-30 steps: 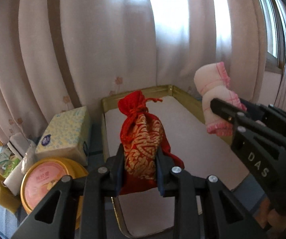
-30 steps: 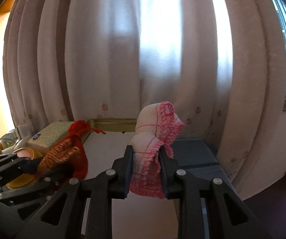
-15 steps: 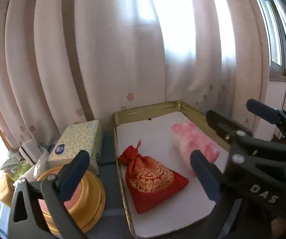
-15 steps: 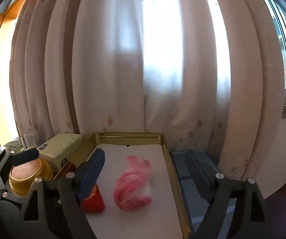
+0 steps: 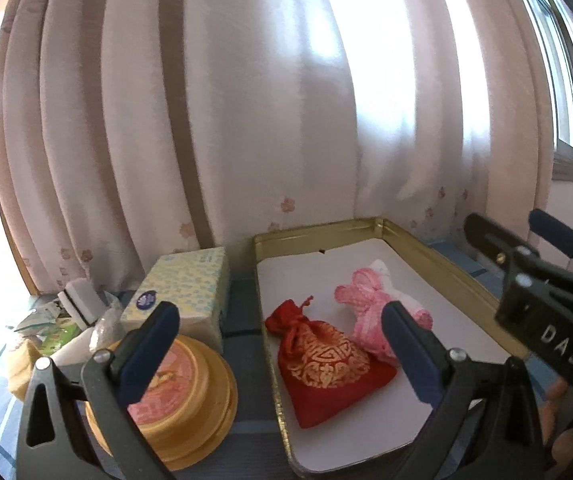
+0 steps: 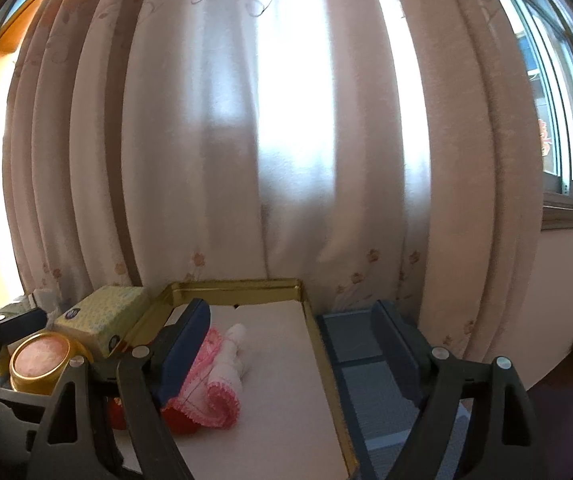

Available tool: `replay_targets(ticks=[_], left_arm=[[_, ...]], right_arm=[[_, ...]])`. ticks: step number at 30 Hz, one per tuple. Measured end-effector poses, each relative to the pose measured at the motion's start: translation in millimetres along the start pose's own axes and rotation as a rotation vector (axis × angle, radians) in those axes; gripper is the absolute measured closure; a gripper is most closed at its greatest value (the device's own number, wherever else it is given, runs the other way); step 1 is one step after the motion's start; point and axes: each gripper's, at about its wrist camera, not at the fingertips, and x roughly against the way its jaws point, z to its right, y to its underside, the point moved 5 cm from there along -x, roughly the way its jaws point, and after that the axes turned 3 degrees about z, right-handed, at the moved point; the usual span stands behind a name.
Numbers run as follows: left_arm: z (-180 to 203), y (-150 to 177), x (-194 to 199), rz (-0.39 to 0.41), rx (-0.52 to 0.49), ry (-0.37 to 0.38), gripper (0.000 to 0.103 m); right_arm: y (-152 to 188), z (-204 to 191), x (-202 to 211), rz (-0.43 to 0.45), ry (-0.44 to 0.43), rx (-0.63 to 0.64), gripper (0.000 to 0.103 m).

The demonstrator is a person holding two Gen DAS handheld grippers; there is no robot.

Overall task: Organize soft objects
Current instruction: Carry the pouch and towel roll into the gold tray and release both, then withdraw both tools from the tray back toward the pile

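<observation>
Both bundles have dropped from your jaws, which have just been opening, so the red pouch (image 5: 326,364) and pink cloth (image 5: 370,312) lie touching side by side in the gold tray (image 5: 438,256), while your left gripper (image 5: 282,352) and right gripper (image 6: 298,356) hang wide and empty near it.

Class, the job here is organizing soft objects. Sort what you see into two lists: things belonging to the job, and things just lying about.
Belonging to the job:
red drawstring pouch
pink-and-white cloth
gold tray
left gripper, open
right gripper, open

Lying about:
tissue box
round yellow tin
curtain
</observation>
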Motion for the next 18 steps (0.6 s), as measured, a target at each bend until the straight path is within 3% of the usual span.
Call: replay_targets(ticks=[18], left_arm=[[-38, 7, 10, 0.004, 0.087, -0.070, 0.000]], right_arm=[[-6, 15, 13, 0.065, 0.100, -0.031, 0.019]])
